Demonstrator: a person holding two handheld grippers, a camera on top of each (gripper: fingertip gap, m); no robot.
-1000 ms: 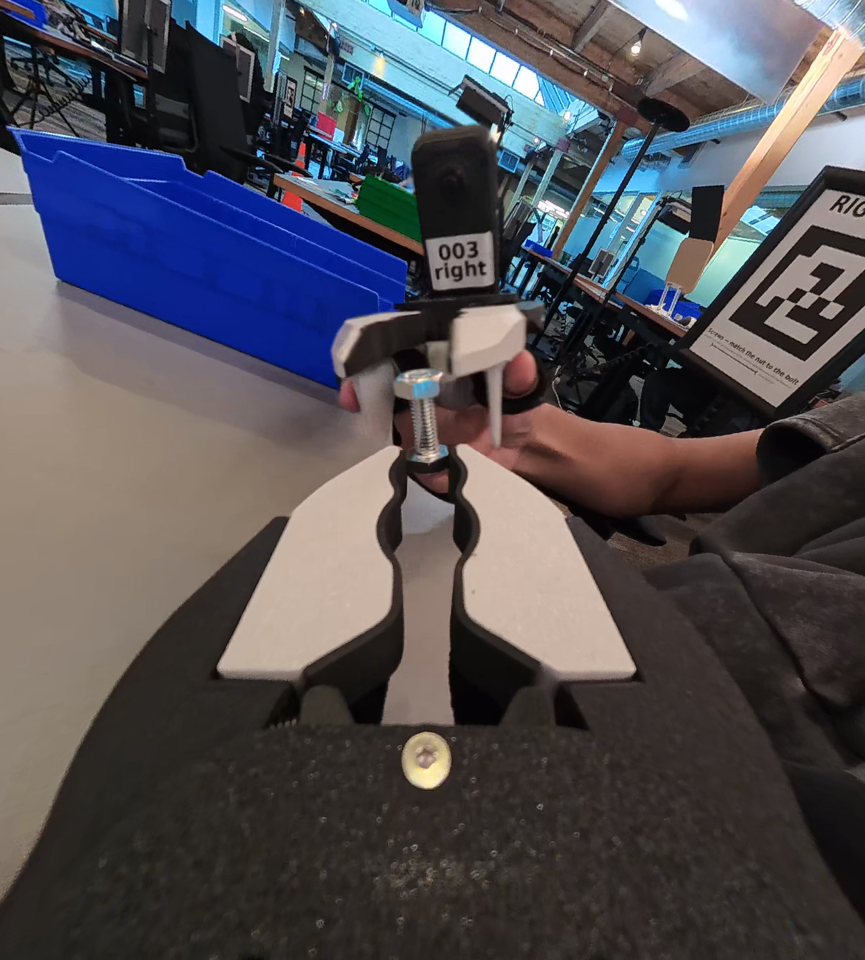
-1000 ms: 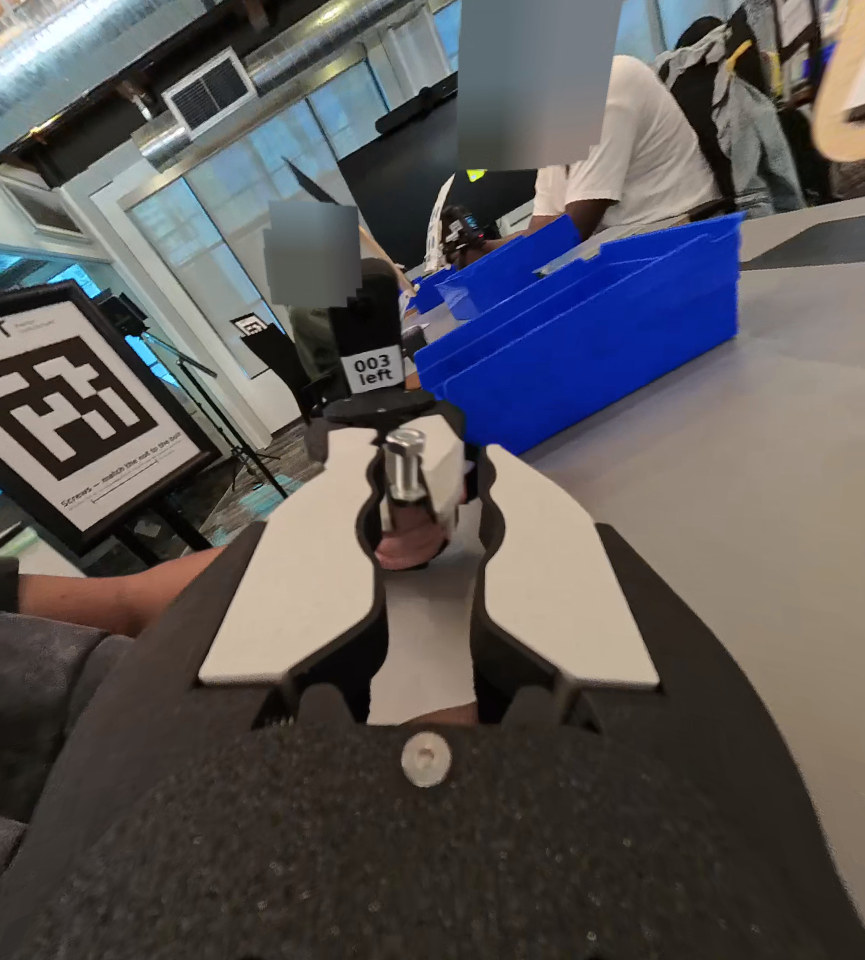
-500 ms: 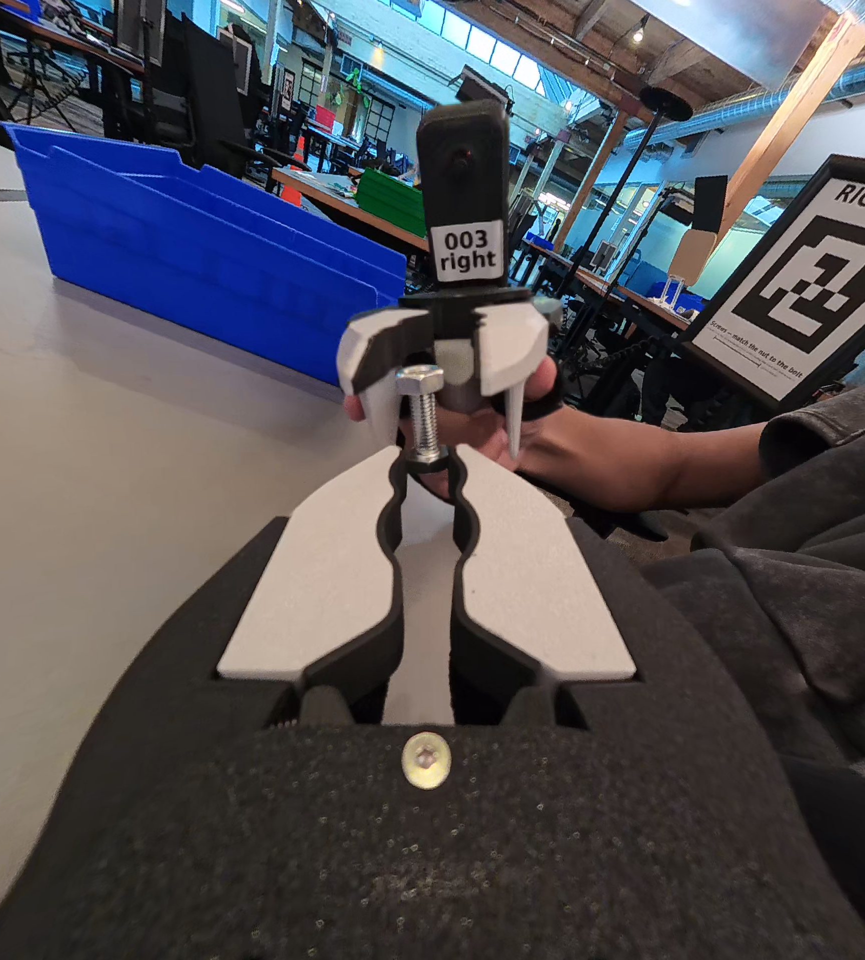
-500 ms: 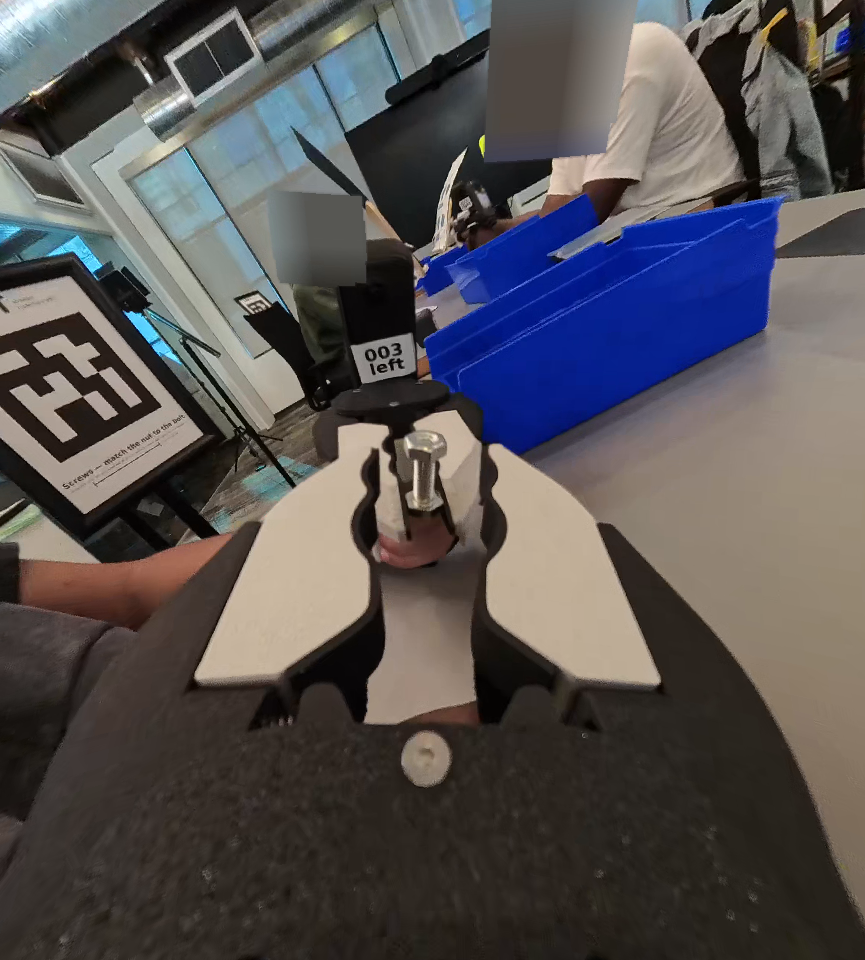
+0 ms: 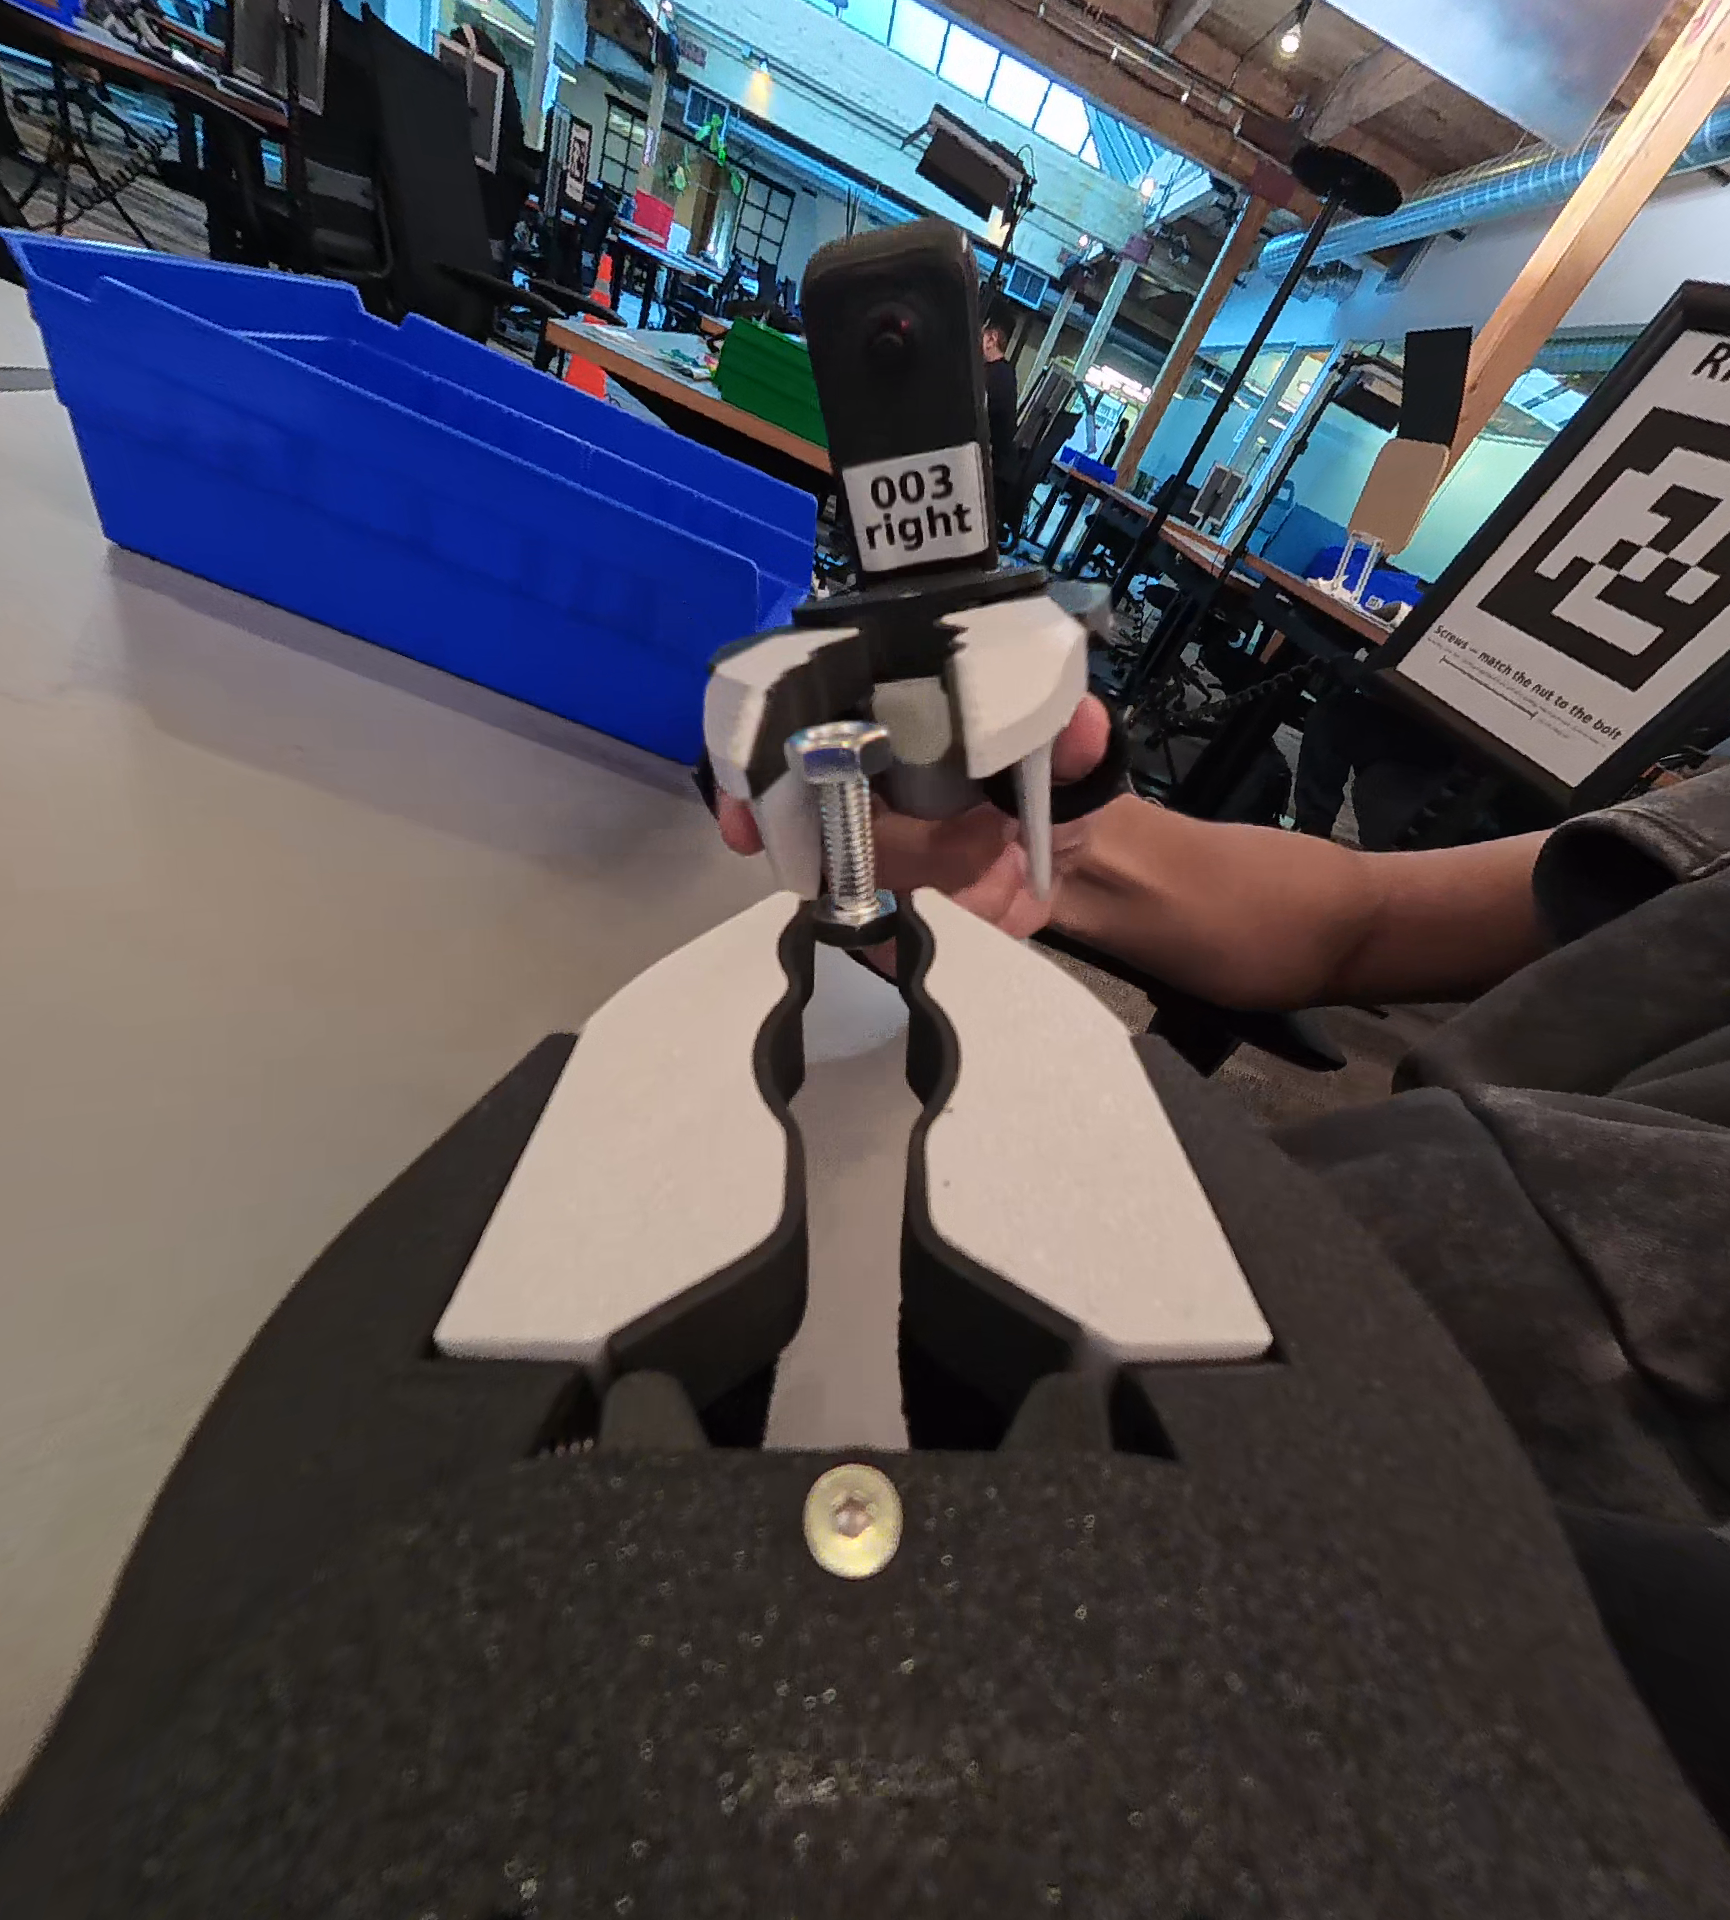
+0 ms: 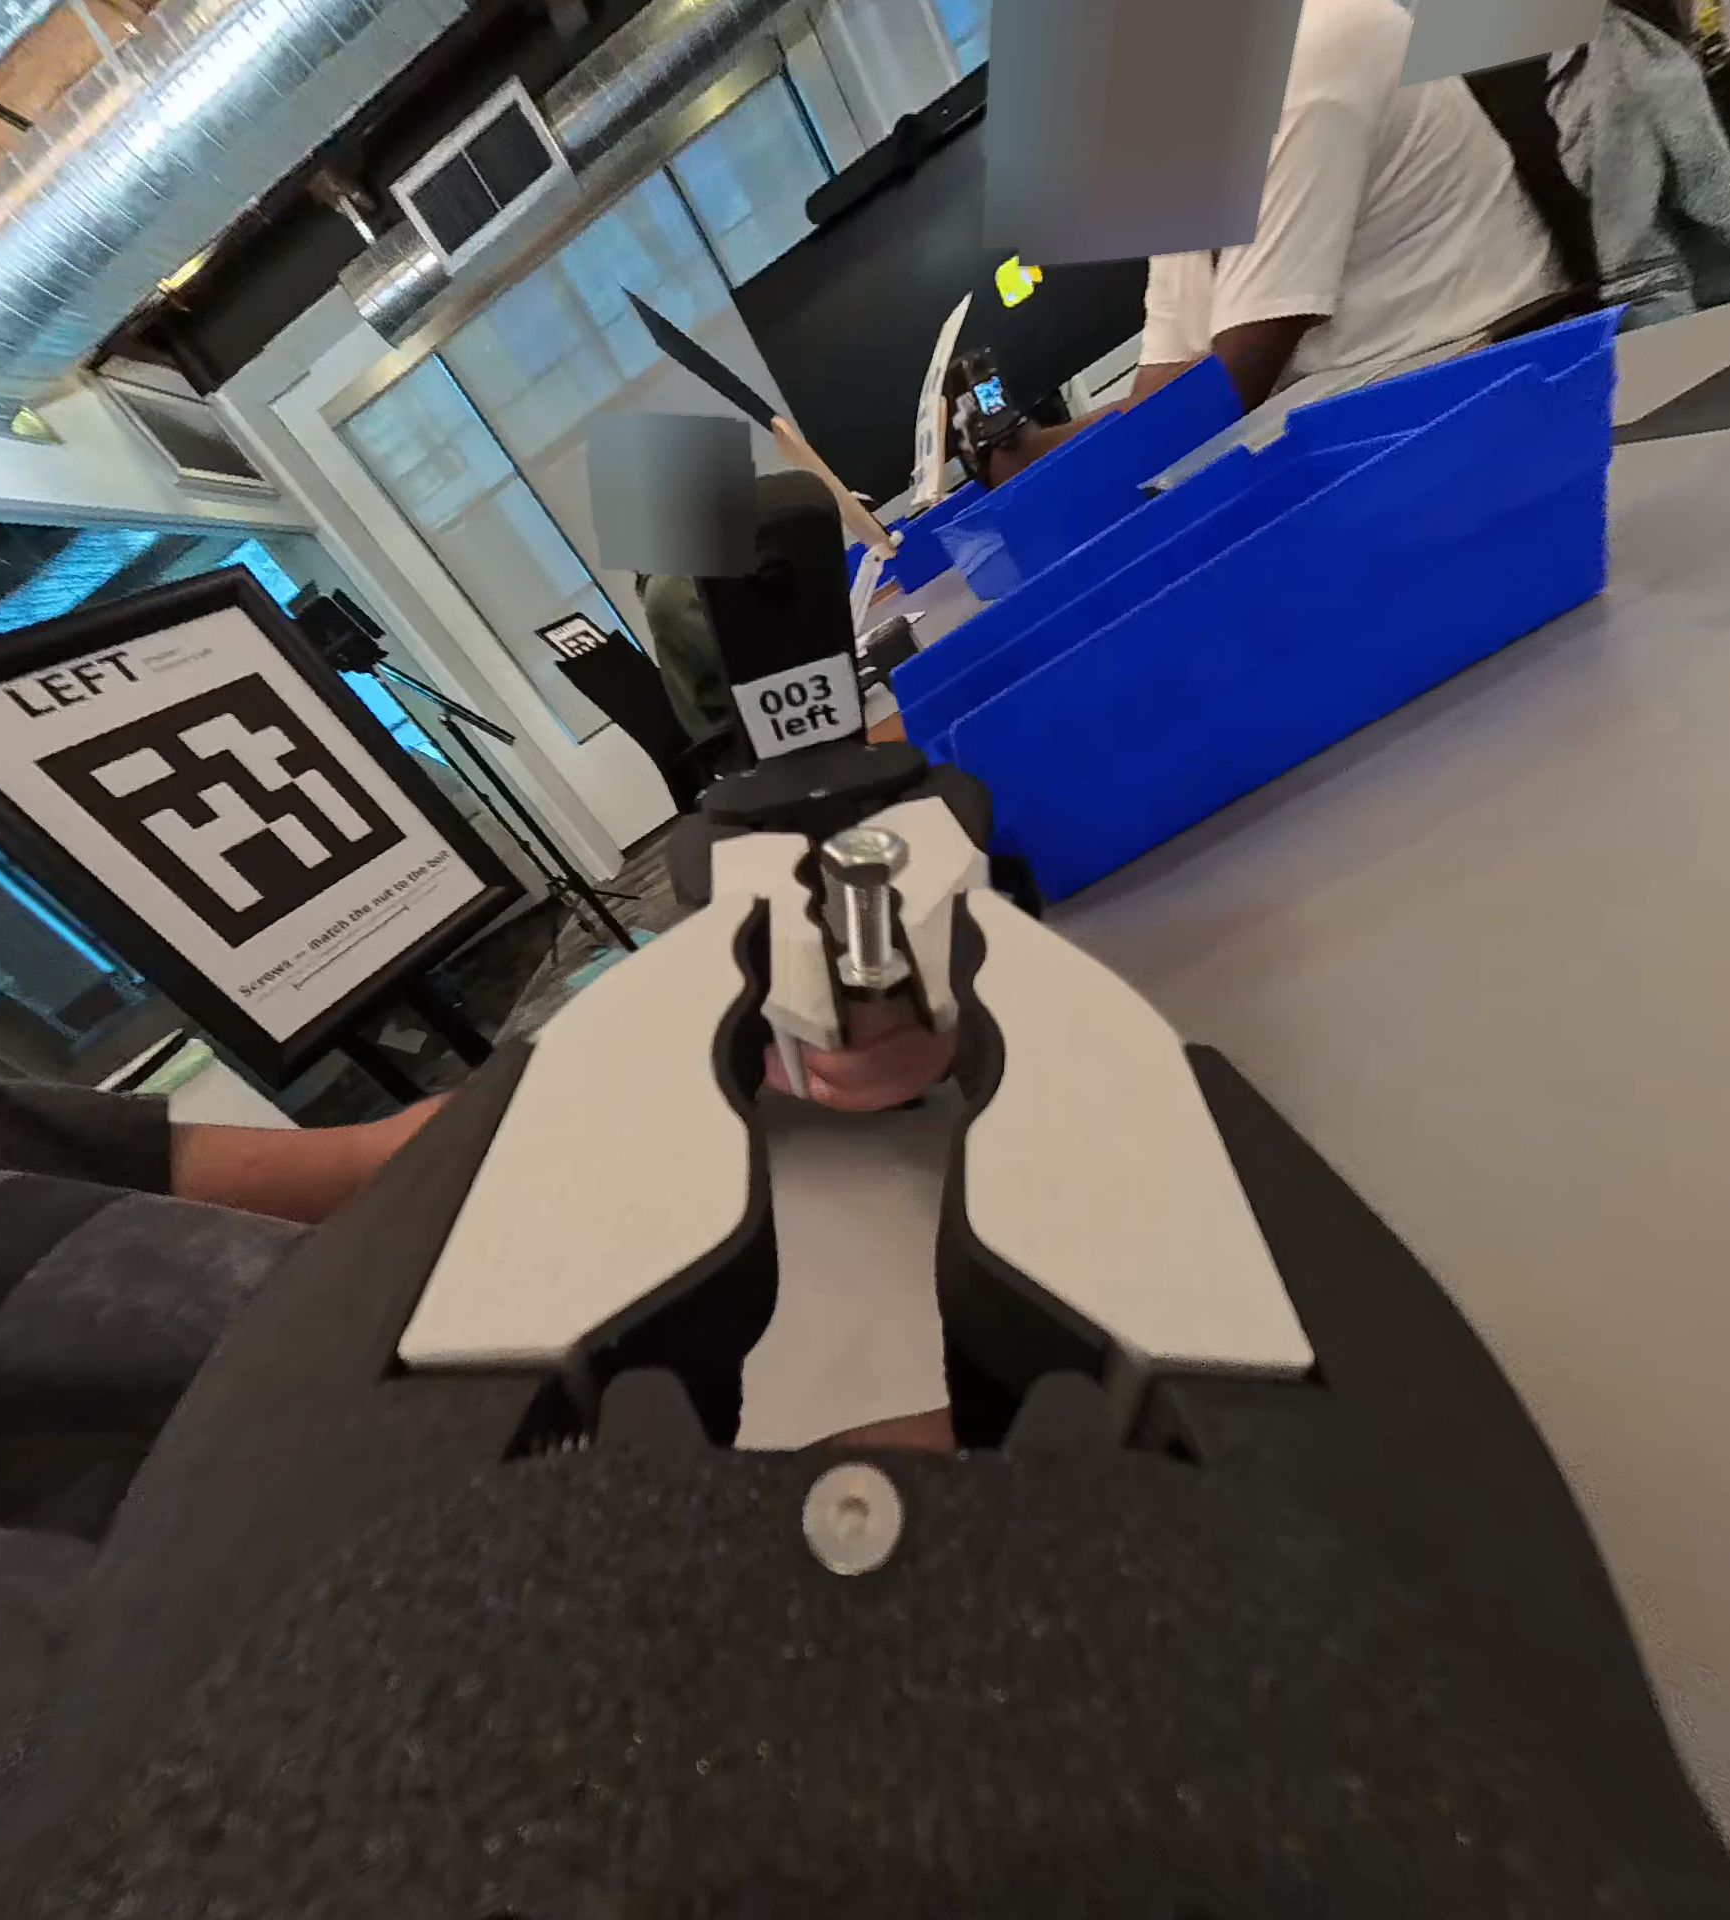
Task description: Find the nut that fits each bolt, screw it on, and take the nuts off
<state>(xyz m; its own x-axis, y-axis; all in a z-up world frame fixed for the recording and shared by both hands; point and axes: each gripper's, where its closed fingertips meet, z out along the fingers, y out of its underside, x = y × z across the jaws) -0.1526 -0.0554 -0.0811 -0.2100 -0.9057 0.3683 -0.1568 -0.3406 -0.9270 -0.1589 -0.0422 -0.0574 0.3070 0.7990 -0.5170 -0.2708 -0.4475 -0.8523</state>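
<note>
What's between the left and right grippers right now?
Only the bolt, upright, its nut clamped by the left gripper; the right gripper faces it, jaws open. Both wrist views show this.

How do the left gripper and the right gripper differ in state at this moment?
The left gripper is shut on the nut at the upright bolt's lower end; the right gripper is open, gripping nothing. The left gripper's fingertips nearly meet; the right gripper's stand wide apart, the bolt between them in its own view. Both are black with pale fingers and face each other.
</note>
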